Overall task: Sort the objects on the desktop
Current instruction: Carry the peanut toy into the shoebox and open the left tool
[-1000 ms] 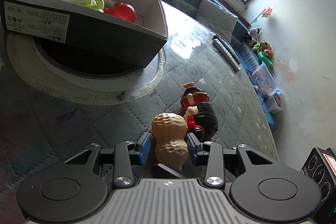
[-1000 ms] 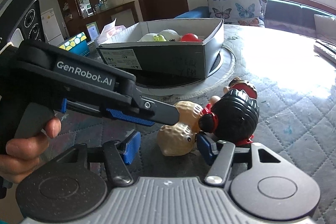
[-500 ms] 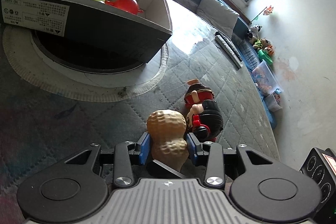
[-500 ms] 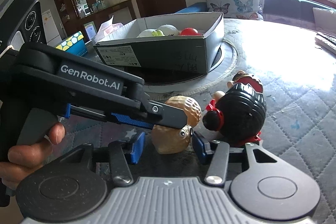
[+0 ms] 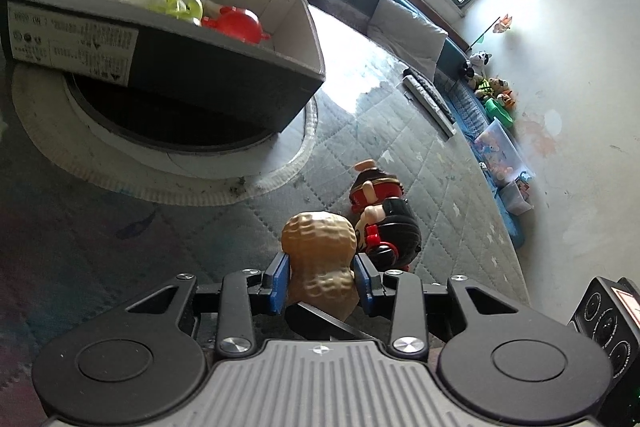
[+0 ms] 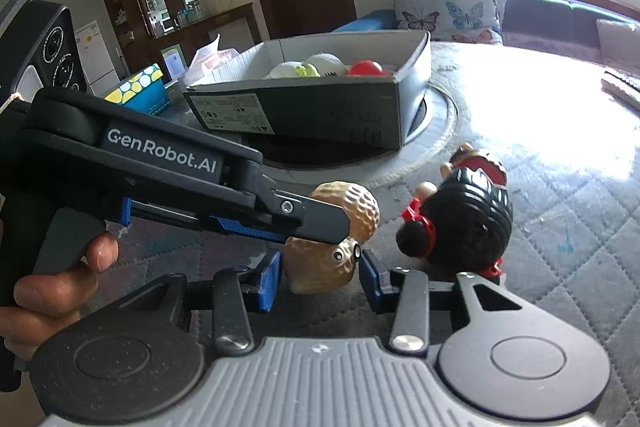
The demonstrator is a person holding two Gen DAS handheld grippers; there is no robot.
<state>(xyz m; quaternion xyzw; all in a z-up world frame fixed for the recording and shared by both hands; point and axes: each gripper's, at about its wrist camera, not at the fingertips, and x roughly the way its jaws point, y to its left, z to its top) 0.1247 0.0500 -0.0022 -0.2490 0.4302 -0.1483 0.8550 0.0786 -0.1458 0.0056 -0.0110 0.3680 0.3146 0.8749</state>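
Observation:
A tan peanut-shaped toy (image 5: 318, 251) with small eyes sits between the blue pads of my left gripper (image 5: 322, 277), which is shut on it. In the right wrist view that gripper's black finger (image 6: 316, 219) lies across the peanut toy (image 6: 332, 247), and a hand (image 6: 52, 291) holds its handle. My right gripper (image 6: 320, 279) is open, its pads standing on either side of the peanut with gaps. A doll (image 5: 384, 223) with black hair and red clothes lies on the quilted table just right of the peanut; the doll (image 6: 468, 219) is apart from it.
A dark cardboard box (image 5: 200, 75) holding white, yellow-green and red toys stands on a round white-rimmed turntable (image 5: 160, 167) behind. Remote controls (image 5: 428, 103) lie at the far right of the table. A blue and yellow box (image 6: 138, 89) sits at the back left.
My left gripper has drawn the peanut toy away from the doll, which it touched before. In the right wrist view the peanut now sits between the right gripper's open pads.

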